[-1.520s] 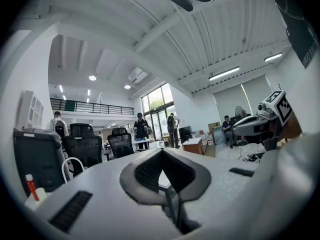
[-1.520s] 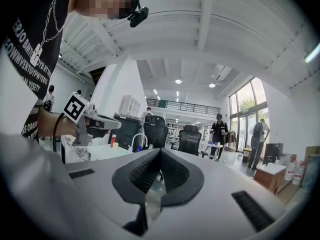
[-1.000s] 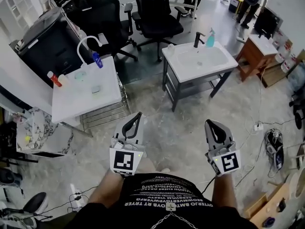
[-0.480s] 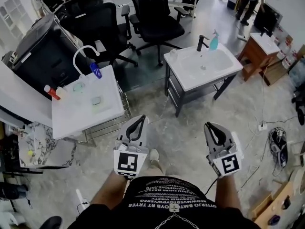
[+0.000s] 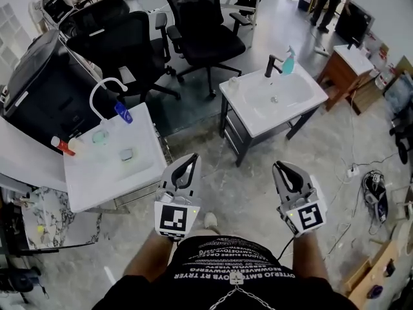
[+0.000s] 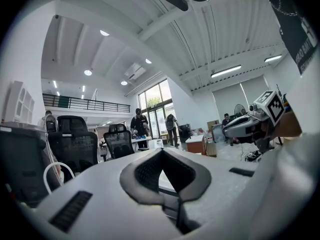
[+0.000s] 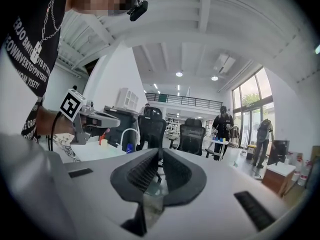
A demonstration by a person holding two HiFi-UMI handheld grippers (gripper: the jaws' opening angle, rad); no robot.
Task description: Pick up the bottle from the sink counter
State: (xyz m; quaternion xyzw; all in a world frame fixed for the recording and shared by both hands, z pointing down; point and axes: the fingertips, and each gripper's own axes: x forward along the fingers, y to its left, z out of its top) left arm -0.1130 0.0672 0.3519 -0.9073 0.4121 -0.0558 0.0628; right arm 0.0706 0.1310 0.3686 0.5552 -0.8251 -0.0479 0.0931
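A teal spray bottle [image 5: 288, 62] stands upright at the back edge of the white sink counter [image 5: 255, 118], next to a black tap [image 5: 272, 65]. The counter is well ahead of me across the floor. My left gripper [image 5: 189, 161] and right gripper [image 5: 288, 169] are held low in front of my body, far short of the counter. The left gripper's [image 6: 161, 152] jaw tips meet with nothing between them. The right gripper's [image 7: 160, 152] tips also touch, with a thin slit lower down and nothing held.
A second white sink unit [image 5: 87, 183] stands at the left with a curved white tap [image 5: 106, 86], a red bottle [image 5: 62, 147] and a blue item [image 5: 123, 112]. Black office chairs [image 5: 206, 31] stand behind. A wooden cabinet [image 5: 352, 76] and floor cables [image 5: 374, 192] lie to the right.
The view has shifted: the sink counter sits slightly lower and the left sink unit further left. Both grippers stay low in front of my body, jaws together.
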